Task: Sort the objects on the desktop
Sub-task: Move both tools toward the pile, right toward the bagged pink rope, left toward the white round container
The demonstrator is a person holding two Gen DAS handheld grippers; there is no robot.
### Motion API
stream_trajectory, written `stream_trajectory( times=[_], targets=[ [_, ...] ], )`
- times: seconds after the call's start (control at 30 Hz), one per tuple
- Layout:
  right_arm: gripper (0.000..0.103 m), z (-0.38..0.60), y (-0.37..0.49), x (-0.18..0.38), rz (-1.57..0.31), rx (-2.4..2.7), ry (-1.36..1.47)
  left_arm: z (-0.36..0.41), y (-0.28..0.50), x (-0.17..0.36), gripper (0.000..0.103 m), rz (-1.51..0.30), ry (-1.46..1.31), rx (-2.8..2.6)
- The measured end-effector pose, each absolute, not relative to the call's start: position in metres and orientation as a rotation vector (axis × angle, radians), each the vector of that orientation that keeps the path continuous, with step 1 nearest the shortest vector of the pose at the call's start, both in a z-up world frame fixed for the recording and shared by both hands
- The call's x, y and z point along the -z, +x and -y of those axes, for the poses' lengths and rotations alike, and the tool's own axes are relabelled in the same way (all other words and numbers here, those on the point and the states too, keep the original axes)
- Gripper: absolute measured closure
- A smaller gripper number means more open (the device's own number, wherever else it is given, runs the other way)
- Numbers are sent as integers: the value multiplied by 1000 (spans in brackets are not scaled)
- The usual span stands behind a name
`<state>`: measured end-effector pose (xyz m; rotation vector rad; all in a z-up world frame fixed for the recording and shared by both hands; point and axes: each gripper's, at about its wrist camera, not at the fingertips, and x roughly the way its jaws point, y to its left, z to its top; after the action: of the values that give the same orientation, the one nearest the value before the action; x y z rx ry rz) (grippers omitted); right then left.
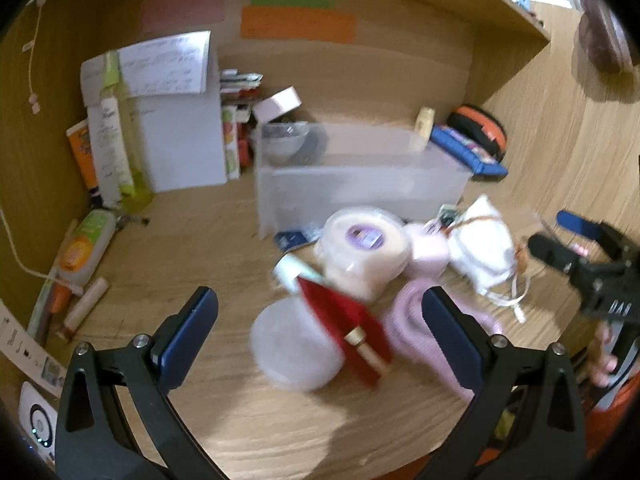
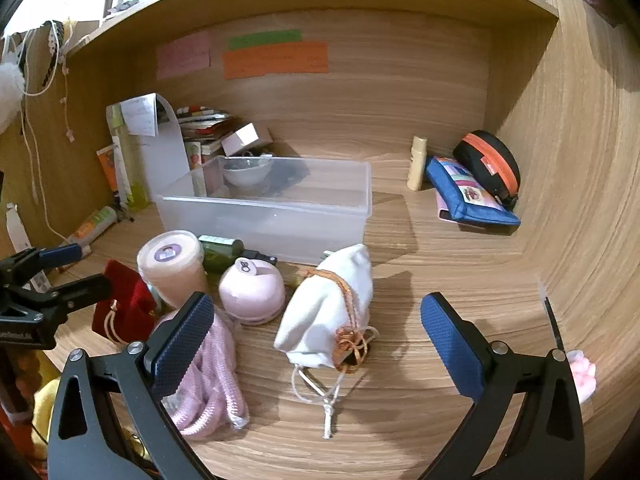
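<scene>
Left gripper (image 1: 320, 332): the jaws are spread wide and nothing is held between them. It is positioned above the wooden desk (image 1: 200, 264), over a blurred cluster. Directly between the fingers a red pouch (image 1: 344, 324) is seen lying partly on a translucent round lid (image 1: 288, 354). At 1 o'clock of the pouch a round cream-coloured container (image 1: 362, 248) is located, with pink rope (image 1: 408, 328) at 3 o'clock.

Right gripper (image 2: 316, 336): the jaws are likewise spread wide, with nothing gripped. A white drawstring bag (image 2: 328, 308) tied with orange cord is seen between the fingers, resting on the desk. A pink round case (image 2: 252, 294) is located at 9 o'clock of the bag, just beside it, and a green bottle (image 2: 218, 252) lies behind that case. At 12 o'clock a clear plastic bin (image 2: 272, 208) stands, with a small bowl (image 2: 246, 172) visible at its far left end. At 2 o'clock, well apart, a blue pouch (image 2: 468, 196) and a black-and-orange zip case (image 2: 490, 164) are leaned in the corner, beside a small beige bottle (image 2: 417, 164).
</scene>
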<state>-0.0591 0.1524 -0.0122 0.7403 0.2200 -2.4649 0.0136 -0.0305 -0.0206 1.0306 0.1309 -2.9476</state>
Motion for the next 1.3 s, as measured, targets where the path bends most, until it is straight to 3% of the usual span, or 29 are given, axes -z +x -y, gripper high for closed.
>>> stream_trajectory(
  times=[0.5,0.93,1.3],
  targets=[
    [0,-148,-47,32,-248,2387,833,49,33,57,0,-47,1238,2881],
    [0,-86,-22,72,-402,2166,894,58,27,79,0,-78,1347,2843],
    [0,-79,-43,98,-427,2093,981,53,-3,78,0,-117,1326,2865]
  ],
)
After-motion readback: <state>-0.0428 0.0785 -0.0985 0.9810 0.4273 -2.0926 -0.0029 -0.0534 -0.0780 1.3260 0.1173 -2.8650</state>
